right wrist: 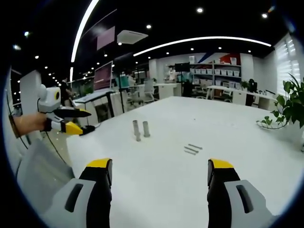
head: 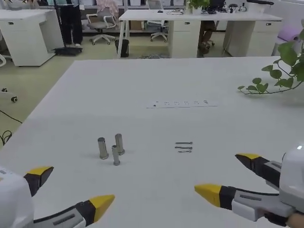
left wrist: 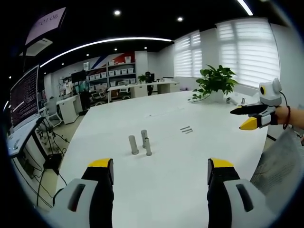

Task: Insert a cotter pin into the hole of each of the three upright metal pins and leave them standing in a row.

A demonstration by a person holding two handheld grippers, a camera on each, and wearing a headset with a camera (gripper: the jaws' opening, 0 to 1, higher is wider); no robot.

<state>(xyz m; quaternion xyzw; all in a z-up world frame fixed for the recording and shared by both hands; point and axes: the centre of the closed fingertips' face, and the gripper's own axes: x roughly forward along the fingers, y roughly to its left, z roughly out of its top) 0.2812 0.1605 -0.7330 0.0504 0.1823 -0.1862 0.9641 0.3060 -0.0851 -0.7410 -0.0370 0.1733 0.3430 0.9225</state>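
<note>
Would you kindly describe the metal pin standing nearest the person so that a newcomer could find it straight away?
On the white table, look to the person's left of the three cotter pins lying flat. There the front pin stands upright, nearest the person, before the gap between two other pins. It looks slimmer than both.

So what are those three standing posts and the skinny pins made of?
The posts look like metal, maybe steel: dull grey with a soft sheen. The skinny pins look like thin grey metal wire, though they're too small to be sure.
</note>
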